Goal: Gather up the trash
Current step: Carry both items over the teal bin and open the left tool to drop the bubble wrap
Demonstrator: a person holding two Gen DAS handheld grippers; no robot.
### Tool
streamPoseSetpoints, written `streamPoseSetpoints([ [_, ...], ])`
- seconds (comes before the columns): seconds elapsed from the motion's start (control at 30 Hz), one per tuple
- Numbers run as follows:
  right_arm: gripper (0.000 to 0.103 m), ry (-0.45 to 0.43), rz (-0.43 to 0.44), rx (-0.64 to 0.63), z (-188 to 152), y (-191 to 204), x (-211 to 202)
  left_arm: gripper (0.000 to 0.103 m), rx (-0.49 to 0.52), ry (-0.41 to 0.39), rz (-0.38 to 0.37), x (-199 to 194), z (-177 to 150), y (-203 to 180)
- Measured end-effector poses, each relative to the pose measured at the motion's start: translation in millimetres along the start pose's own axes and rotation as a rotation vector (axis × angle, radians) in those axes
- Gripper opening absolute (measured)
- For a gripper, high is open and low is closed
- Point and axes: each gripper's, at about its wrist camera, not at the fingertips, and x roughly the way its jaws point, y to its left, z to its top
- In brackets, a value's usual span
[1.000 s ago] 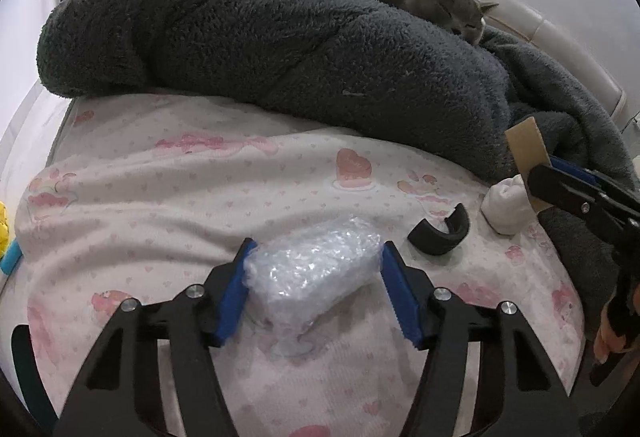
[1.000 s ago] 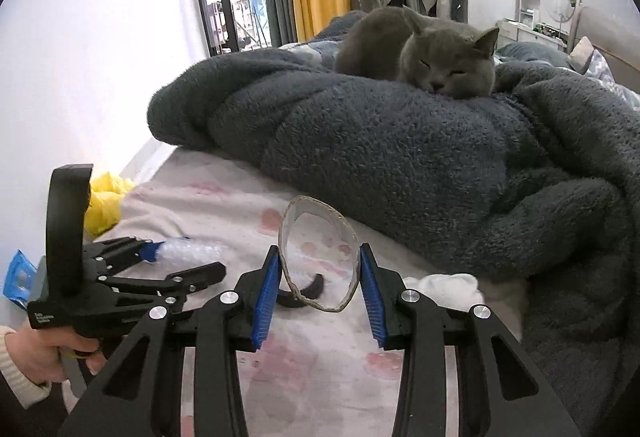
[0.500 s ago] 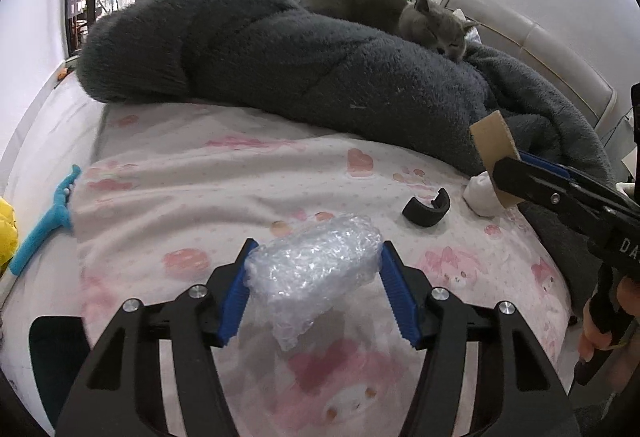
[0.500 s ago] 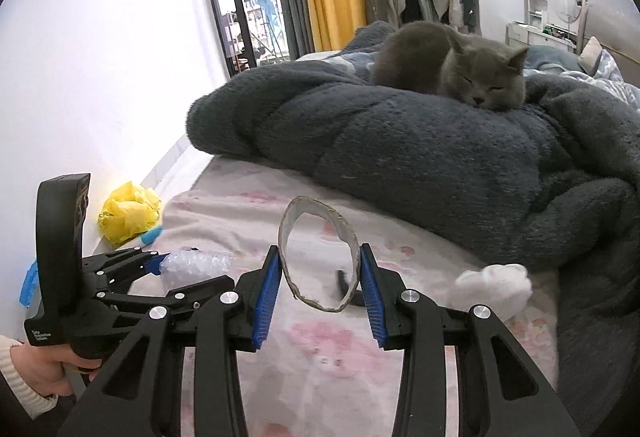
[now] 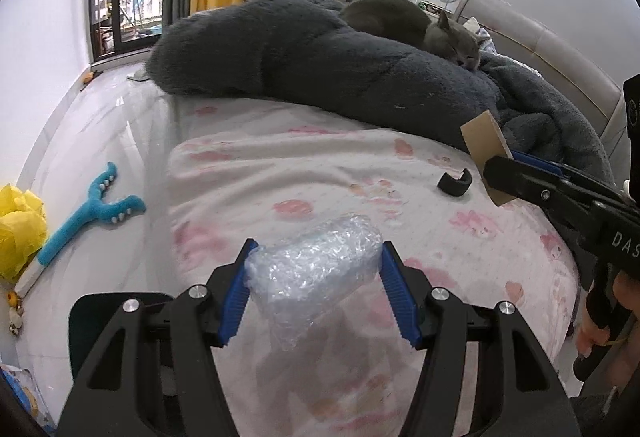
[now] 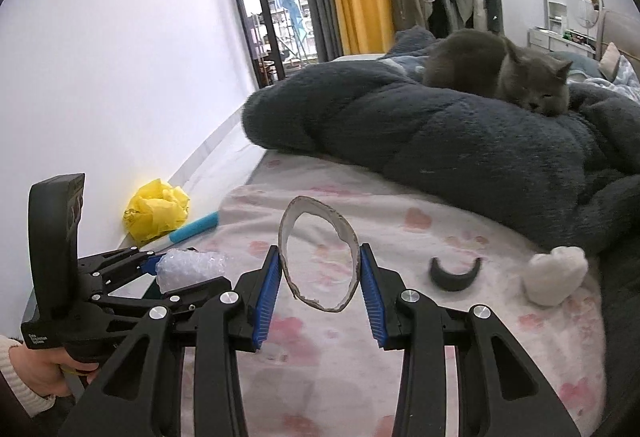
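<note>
left gripper [image 5: 314,291] jaws clamped on a bubble wrap wad [image 5: 312,277] off the bed's [image 5: 280,165] foot edge, right gripper [image 6: 319,297] squeezing a cardboard ring [image 6: 318,257] over the bed, grey cat [image 6: 500,71] snoozing on the blanket [image 6: 440,133]

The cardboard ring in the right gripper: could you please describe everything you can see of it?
The cardboard ring is a short section of brown tube with a pale inner face and a ragged lower edge. The right gripper clamps its sides between the blue pads, squashing it into an upright oval. It is held in the air above the pink-patterned sheet, its opening facing the camera. In the left wrist view it appears edge-on as a tan strip.
</note>
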Motion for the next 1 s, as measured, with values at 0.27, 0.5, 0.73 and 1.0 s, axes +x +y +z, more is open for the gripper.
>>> streamPoseSetpoints([
  [0.27,0.039,-0.003,0.046,-0.024,-0.5,43.2,6.5,0.064,-0.019,-0.005,0.048,-23.4,-14.6,32.3],
  [0.5,0.039,0.005,0.091,-0.05,5.2,77.1,22.6,0.064,-0.038,0.011,0.09,-33.0,-28.5,68.0],
  [0.73,0.04,0.021,0.146,-0.077,9.6,117.9,41.7,0.064,-0.106,0.06,0.124,-29.8,-51.8,118.6],
  [1.0,0.04,0.052,0.19,-0.118,6.9,156.5,60.8,0.064,-0.149,0.14,0.175,-22.7,-76.9,164.6],
])
